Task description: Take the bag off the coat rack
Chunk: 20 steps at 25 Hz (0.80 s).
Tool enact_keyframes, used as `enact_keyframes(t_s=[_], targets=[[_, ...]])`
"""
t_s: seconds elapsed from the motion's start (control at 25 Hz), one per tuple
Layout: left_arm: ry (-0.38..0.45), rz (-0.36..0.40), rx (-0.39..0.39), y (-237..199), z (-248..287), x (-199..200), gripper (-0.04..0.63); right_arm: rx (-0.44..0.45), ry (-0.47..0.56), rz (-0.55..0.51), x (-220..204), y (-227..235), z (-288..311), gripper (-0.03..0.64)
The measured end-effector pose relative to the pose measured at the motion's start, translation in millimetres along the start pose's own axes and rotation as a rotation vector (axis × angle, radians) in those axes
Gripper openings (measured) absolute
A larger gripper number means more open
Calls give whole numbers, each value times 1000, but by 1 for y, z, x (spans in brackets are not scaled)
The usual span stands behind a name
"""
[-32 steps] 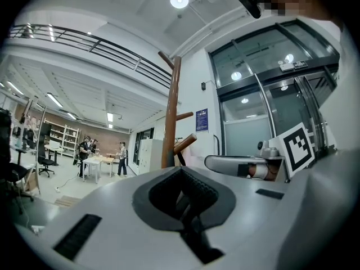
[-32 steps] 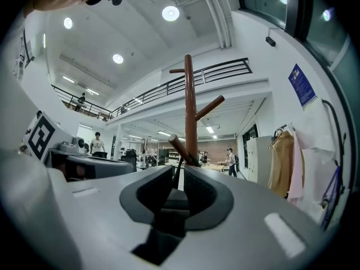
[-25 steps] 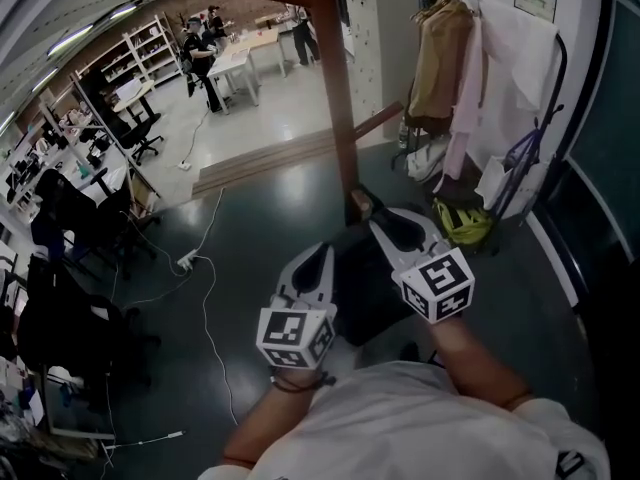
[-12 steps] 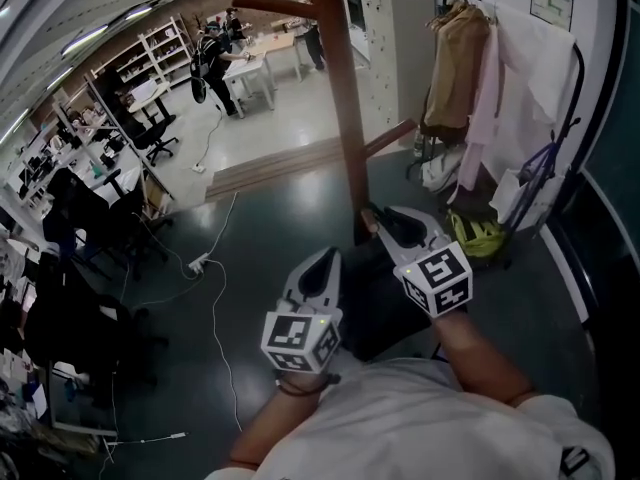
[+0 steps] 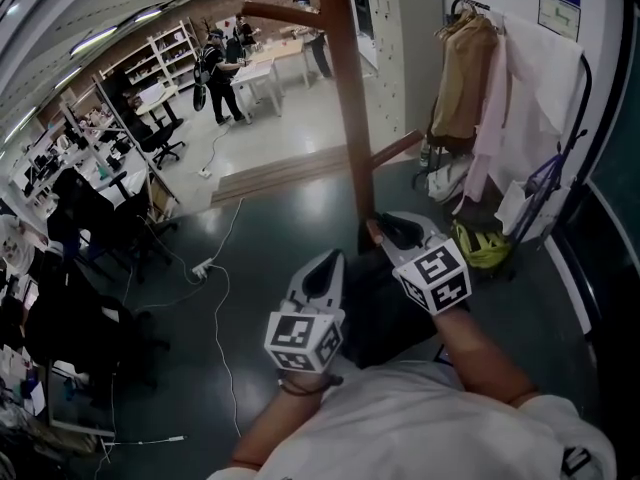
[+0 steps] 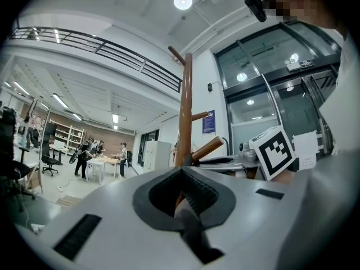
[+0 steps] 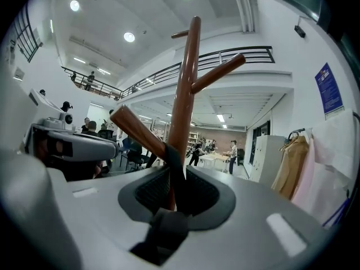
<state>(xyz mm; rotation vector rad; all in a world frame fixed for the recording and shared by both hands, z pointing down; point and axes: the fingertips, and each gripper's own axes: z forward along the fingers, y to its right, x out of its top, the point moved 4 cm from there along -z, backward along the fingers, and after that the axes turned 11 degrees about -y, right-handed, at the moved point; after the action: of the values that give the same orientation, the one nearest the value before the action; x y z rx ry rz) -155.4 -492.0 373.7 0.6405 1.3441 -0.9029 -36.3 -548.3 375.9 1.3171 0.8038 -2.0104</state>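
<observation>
Change since a second ago: in the head view both grippers have drifted slightly up toward the pole; the bag stays beneath them.
Bag location: the black fabric bag (image 5: 372, 308) hangs low against the brown wooden coat rack (image 5: 345, 98), under both grippers. Its black strap (image 7: 170, 170) is hooked where the lower sloping peg (image 7: 135, 129) meets the pole.
Right gripper (image 5: 385, 230): jaws pinching the strap just below that peg.
Left gripper (image 5: 328, 266): jaws pressed together. Its view is too poor to say whether any strap lies between them.
Step in hand (my reading): unhooking the strap from the peg.
Doing it well: carry the strap up along the peg's slope and off its free end, not straight outward. Keep the pinch firm, and support the bag's body so its weight does not drag the strap back down.
Counts: bag 1; strap 1 seen; coat rack 1, with 3 pegs in the right gripper view; grippers 2.
</observation>
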Motion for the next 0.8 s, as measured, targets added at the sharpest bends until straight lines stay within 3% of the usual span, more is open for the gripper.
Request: enact_keyframes(t_s=[0.36,0.8], targets=[[9,-7,-4,-5,-1,2,6,-26,5,-17,2,1,4,34],[22,-17,-8,-6,-14,0,6,-1,51,78,6,-2,-10,28]])
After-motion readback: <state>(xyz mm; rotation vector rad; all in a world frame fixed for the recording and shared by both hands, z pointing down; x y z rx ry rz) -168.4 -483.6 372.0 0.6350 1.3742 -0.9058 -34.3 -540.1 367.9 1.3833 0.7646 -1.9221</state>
